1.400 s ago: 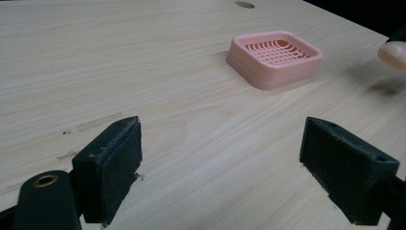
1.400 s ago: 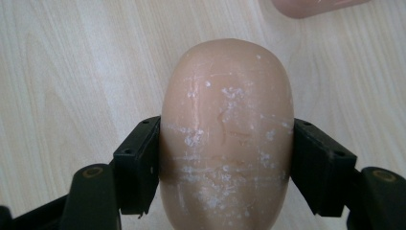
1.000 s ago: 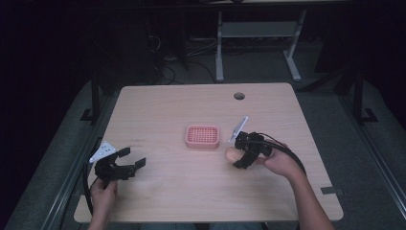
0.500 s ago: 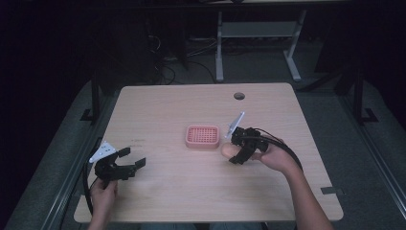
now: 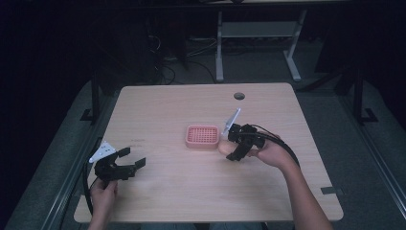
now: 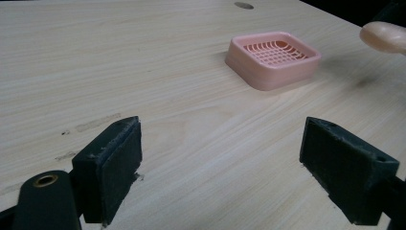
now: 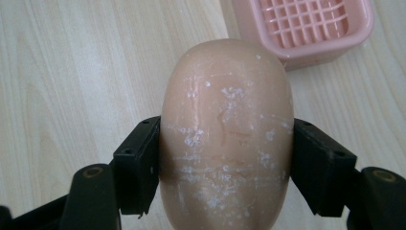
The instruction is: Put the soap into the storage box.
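The counter [image 5: 158, 110] carries a pink soap dish [image 5: 202, 136] with a gridded floor, sitting near its middle. The right tongs [image 5: 229, 146] hang just to the right of that dish, pinching a pale oval bar of soap [image 7: 225, 139] across its narrow width, one black pad on each flank. In the right gripper view the bar's long axis runs straight out ahead of the tongs, and the dish lies just beyond its far tip and a little to the right, the soap not yet over the grid. So the likely move is a short carry forward and slightly right, then a lowering into the dish.

The left tongs [image 6: 230, 182] rest well apart from the dish, near the counter's edge, spread wide with nothing between them; the right hand is clearly the nearer one.
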`<state>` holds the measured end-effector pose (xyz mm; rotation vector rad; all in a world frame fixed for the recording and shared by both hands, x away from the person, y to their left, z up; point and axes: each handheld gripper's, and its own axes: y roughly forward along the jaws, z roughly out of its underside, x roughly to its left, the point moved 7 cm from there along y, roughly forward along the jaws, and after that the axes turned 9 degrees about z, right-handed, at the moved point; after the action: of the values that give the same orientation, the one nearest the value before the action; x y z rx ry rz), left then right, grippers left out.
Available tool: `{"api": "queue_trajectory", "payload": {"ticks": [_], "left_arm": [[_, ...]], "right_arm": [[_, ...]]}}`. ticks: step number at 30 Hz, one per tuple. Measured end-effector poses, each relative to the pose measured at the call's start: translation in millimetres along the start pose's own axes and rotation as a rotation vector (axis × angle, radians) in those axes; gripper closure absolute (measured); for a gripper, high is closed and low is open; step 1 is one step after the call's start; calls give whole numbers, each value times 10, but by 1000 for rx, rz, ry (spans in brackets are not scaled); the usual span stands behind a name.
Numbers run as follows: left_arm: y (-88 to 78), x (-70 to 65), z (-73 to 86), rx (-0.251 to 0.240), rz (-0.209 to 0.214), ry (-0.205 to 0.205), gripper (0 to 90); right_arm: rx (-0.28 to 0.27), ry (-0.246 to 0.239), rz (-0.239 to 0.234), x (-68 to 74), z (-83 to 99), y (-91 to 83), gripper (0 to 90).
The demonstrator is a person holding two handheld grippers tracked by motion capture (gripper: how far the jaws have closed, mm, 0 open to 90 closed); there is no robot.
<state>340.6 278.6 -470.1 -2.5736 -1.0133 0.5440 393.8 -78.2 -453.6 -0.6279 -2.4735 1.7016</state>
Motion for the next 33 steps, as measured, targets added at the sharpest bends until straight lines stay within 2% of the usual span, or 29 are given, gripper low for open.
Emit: {"api": "queue_trajectory", "payload": {"ticks": [33], "left_arm": [[-8, 0, -5, -10, 4, -4, 143]], "right_arm": [[-16, -28, -12, -102, -338, 34, 317]]}}
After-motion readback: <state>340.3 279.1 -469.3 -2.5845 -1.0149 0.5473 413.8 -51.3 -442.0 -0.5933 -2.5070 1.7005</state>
